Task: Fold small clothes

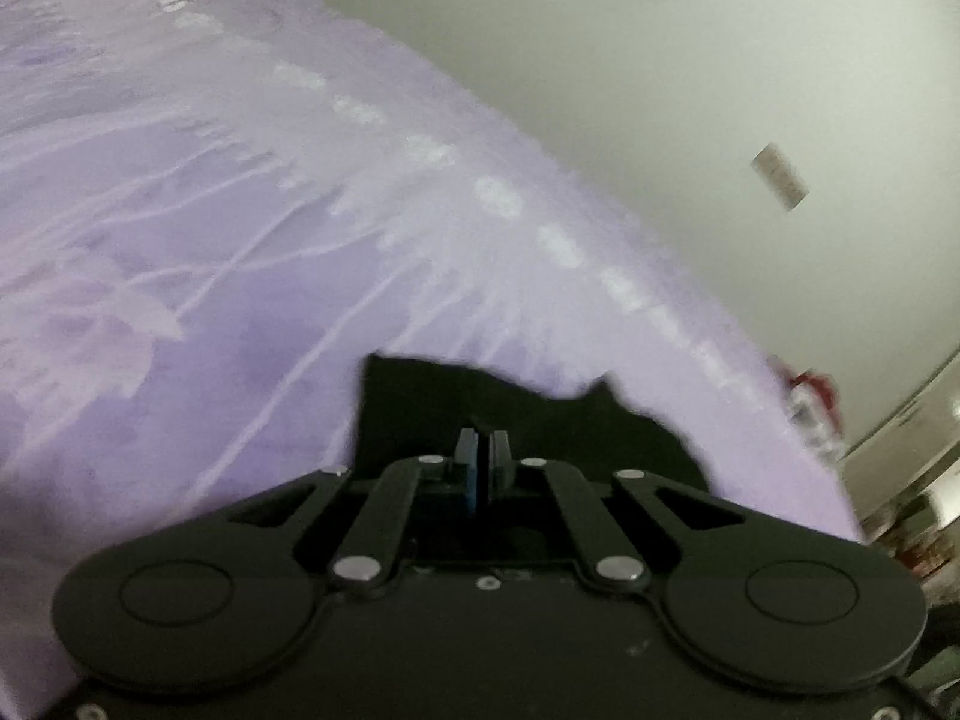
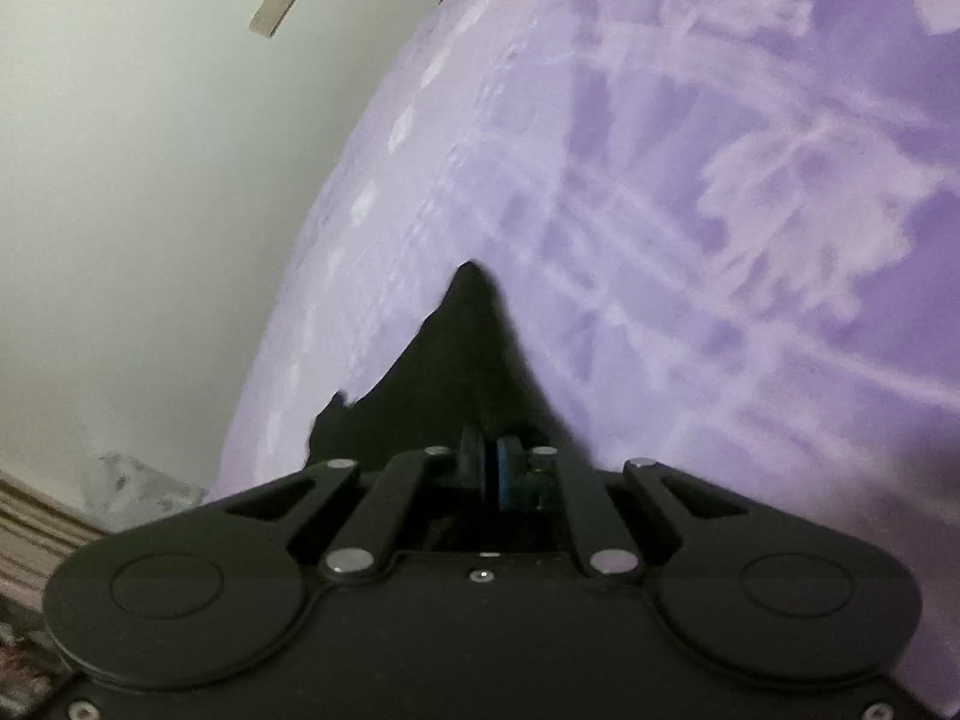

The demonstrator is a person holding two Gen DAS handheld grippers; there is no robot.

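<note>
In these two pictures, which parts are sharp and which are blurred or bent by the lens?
Left wrist view: the left claw is fairly sharp, the purple bedspread is smeared with streaks, and its edge curves from fisheye. Right wrist view: the right claw is clear, the black garment shows no detail, and the spread's pattern is soft.

The right gripper (image 2: 487,471) has its two fingers pressed together on a piece of black cloth (image 2: 462,360), which rises ahead of them to a narrow peak. Behind the cloth spreads a purple bedsheet (image 2: 690,192) with a pale flower and line pattern, filling the right and centre. To the left is a plain white wall (image 2: 150,180) carrying a small beige switch plate (image 2: 280,1). The picture is blurred.
</note>
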